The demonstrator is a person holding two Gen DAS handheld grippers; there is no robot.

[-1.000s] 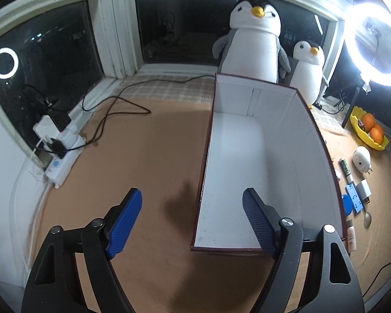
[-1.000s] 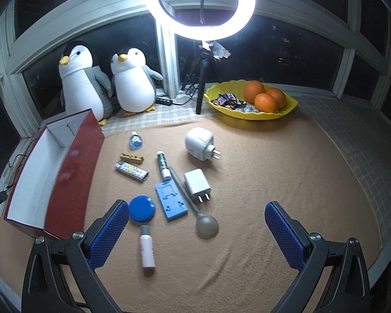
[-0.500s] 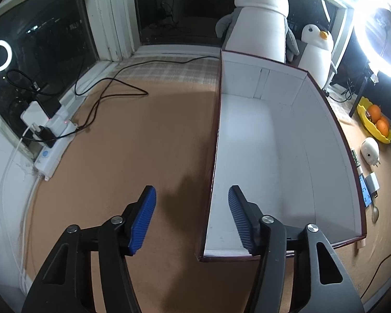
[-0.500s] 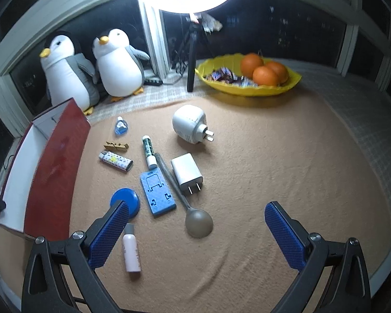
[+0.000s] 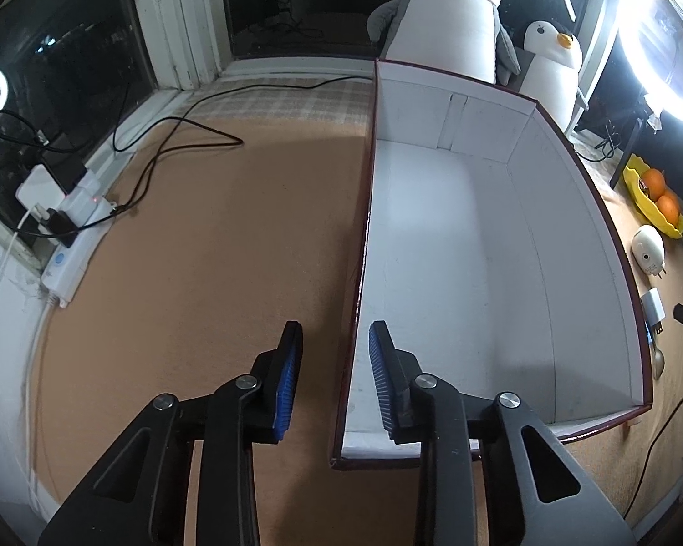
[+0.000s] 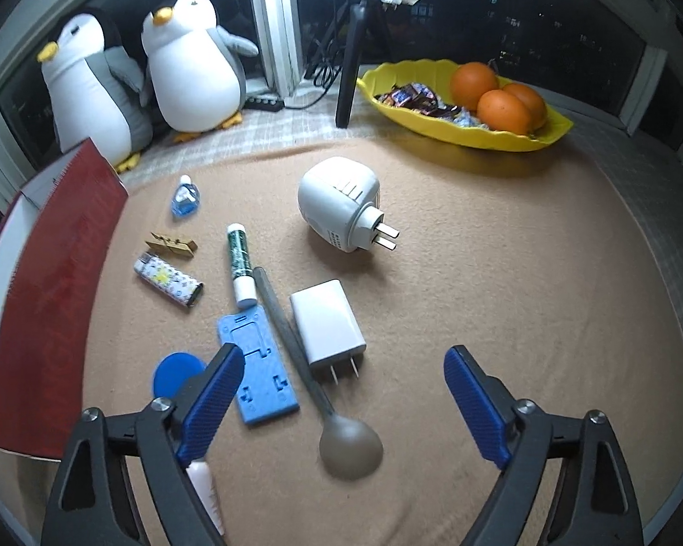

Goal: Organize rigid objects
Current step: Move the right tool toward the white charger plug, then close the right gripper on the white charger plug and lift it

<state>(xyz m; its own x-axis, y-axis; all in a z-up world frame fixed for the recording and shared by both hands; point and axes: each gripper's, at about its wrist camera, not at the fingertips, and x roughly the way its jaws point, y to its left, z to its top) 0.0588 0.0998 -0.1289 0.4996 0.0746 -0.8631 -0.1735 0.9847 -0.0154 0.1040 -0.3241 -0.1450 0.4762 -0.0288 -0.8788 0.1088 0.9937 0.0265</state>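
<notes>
A long dark-red box with a white inside (image 5: 469,250) lies open on the tan mat; its red outer wall shows in the right wrist view (image 6: 54,291). My left gripper (image 5: 334,375) straddles the box's left wall near the front corner, jaws narrowed but apart from the wall. My right gripper (image 6: 344,398) is open and empty above a grey spoon (image 6: 346,446), a white charger (image 6: 328,323) and a blue phone stand (image 6: 257,368). Nearby lie a blue lid (image 6: 173,371), a lighter (image 6: 168,280), a clothespin (image 6: 170,245), a green tube (image 6: 240,264), a round white plug (image 6: 341,204), a small blue bottle (image 6: 185,195) and a pale tube (image 6: 205,491).
Two plush penguins (image 6: 191,68) stand behind the box. A yellow bowl (image 6: 469,104) holds oranges and sweets at the back right. A ring-light stand (image 6: 348,68) rises at the back. A power strip with cables (image 5: 68,227) lies along the left window sill.
My left gripper moved forward and right onto the box's left wall and its jaws narrowed. My right gripper came lower and closer over the spoon and charger, staying open.
</notes>
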